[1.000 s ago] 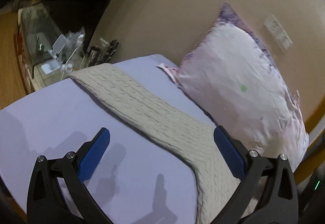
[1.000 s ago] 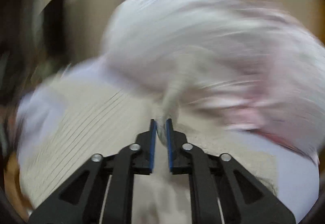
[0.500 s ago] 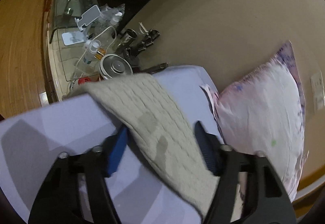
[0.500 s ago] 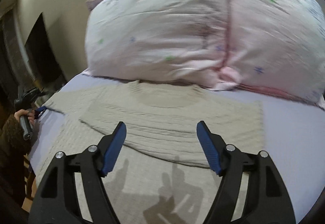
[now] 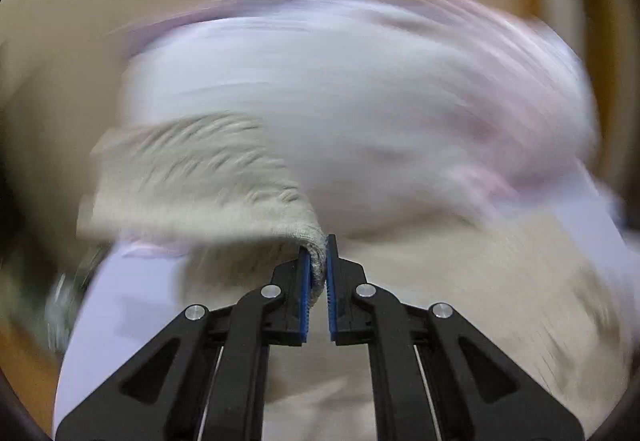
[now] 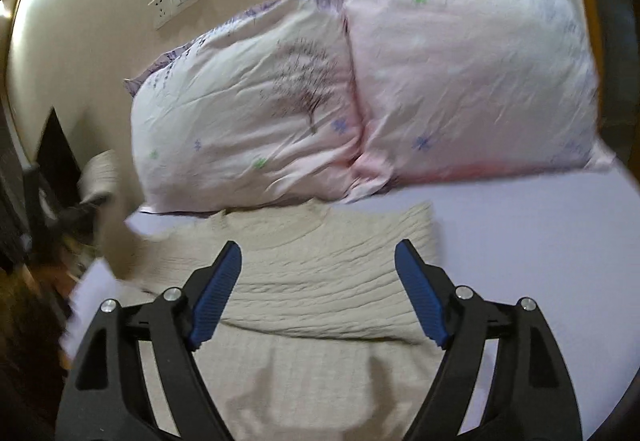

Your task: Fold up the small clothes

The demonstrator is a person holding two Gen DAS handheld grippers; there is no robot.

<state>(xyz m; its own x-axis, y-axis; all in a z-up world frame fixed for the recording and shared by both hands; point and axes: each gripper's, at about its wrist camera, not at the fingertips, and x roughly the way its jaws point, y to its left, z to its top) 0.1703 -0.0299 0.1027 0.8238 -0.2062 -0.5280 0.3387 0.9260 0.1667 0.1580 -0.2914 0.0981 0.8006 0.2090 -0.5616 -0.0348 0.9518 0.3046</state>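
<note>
A beige knit sweater (image 6: 320, 281) lies on the lavender bed sheet (image 6: 540, 241), its right sleeve folded across the chest. My left gripper (image 5: 318, 253) is shut on the sweater's left sleeve (image 5: 200, 181) and holds it lifted; that view is motion-blurred. The lifted sleeve also shows at the left edge of the right wrist view (image 6: 108, 201). My right gripper (image 6: 318, 277) is open and empty, hovering above the sweater's body.
Two pink-white printed pillows (image 6: 260, 113) (image 6: 472, 61) lean on the beige wall behind the sweater. A wall socket plate (image 6: 176, 1) is above them. Dark furniture and clutter (image 6: 44, 201) stand off the bed's left side.
My left gripper closed on the sweater's left sleeve and is swinging it up. My right gripper released the right sleeve, opened and drew back above the sweater.
</note>
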